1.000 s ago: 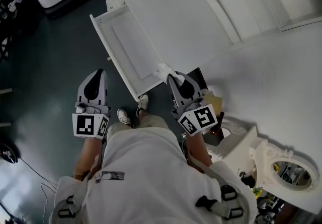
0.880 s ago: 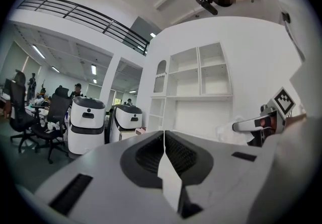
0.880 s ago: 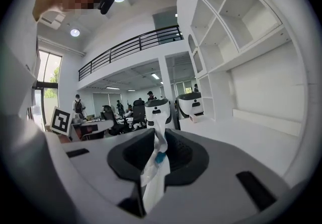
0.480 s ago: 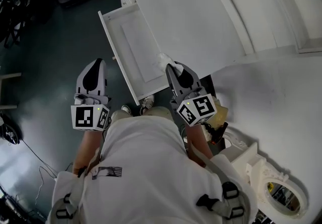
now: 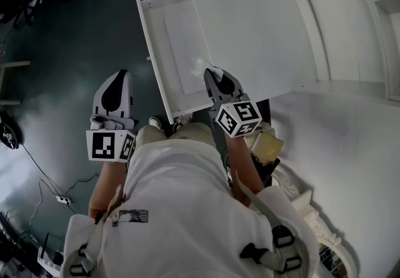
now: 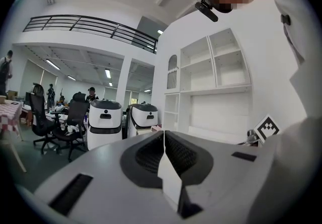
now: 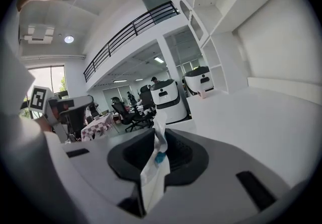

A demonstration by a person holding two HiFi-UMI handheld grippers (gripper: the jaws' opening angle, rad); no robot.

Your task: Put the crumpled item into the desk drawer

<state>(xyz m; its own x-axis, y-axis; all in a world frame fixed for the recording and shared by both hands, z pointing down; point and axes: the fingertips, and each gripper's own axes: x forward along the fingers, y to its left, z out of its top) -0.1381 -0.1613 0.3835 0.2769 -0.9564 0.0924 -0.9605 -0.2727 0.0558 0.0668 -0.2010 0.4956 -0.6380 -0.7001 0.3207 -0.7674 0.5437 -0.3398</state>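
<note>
The right tongs [image 5: 207,74] are clenched on the crumpled item [image 7: 159,136], a white, wrinkled scrap with a small blue spot. It is pinched between the two dark pads, and its upper end sticks out past the tips. In the head view the crumpled item shows as a pale tuft at the front of these tongs, over the inside of the open drawer [image 5: 154,64] and close to the edge of the white worktop [image 5: 250,20]. Whether it touches the drawer bottom cannot be told. The marker cube [image 5: 239,119] sits at the back of the right tongs, towards the person's body.

The left tongs [image 6: 163,143] are clenched on nothing, with their ribbed pads pressed flat together. In the head view they hang over the dark floor [image 5: 56,95], beside the pulled-out drawer and clear of its front panel, with their own cube [image 5: 111,145] at the rear.

The drawer is white, shallow and bare inside. The person's white shirt [image 5: 175,208] fills the lower part of the head view. Beyond the left tongs stand two white machines [image 6: 104,122] with dark tops, and white wall shelves [image 6: 214,67] to their right.
</note>
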